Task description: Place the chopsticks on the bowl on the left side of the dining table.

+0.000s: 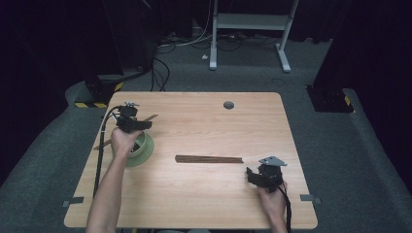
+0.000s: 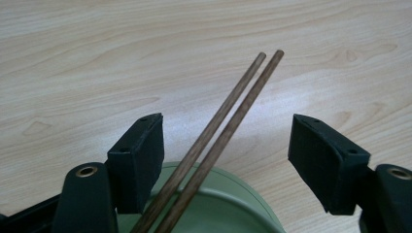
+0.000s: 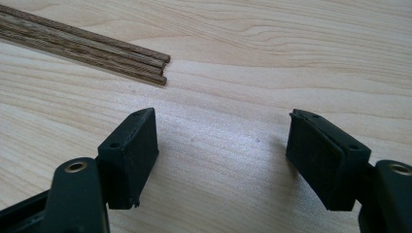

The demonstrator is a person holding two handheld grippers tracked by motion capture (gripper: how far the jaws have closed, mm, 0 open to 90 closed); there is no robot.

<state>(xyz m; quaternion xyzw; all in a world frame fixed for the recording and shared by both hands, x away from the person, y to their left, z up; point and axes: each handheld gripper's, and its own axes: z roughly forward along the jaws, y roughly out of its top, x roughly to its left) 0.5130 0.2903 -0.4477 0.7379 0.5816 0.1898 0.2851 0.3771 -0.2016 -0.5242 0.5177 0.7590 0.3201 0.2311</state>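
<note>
Left gripper view: left gripper (image 2: 226, 162) fingers apart, 2 chopsticks (image 2: 228, 121) on green bowl (image 2: 228, 208) between them — ready to grab. Right gripper (image 3: 221, 162) fingers apart too — waiting near bowl's spare sticks (image 3: 87, 46).

Bowl (image 2: 228, 204) is a pale sage green, chopsticks (image 2: 228, 119) dark brown wood. Surface (image 1: 204, 126) is light woodgrain, and both claws are black.

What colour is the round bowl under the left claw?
Pale sage green bowl, clearest in the left gripper view.
</note>
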